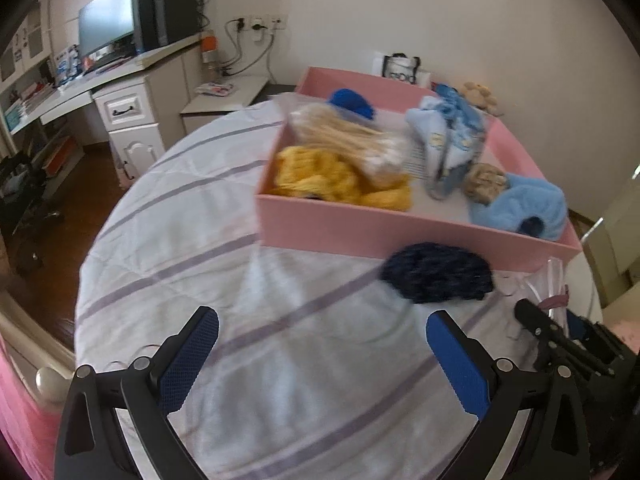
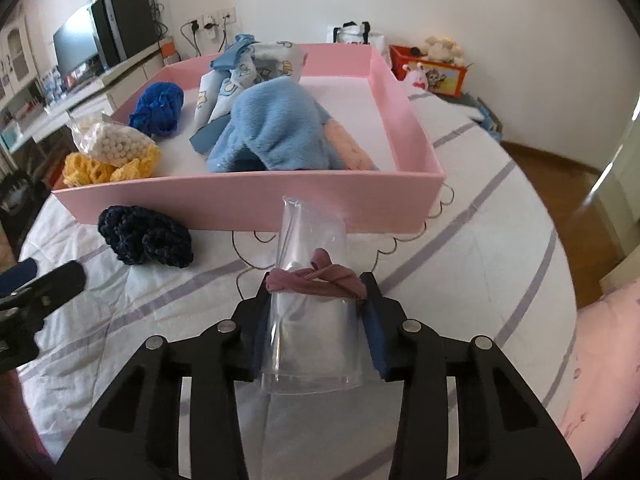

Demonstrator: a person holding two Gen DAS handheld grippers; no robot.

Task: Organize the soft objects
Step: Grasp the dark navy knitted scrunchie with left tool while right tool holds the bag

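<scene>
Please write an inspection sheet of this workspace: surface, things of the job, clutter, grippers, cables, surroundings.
Surface: bed cover, white with purple stripes.
Job's things: pink box on the cover holds yellow knit, bag of white balls, blue knit, printed cloth, light blue plush. Dark navy knit lies outside, before the front wall.
Clutter: nothing seen on the cover.
Grippers: left gripper open, nothing between the jaws. Right gripper shut on a clear plastic bag tied with a mauve band.
Cables: plugs and cords at the wall socket.
Surroundings: desk with monitor; toy box by the wall.
</scene>
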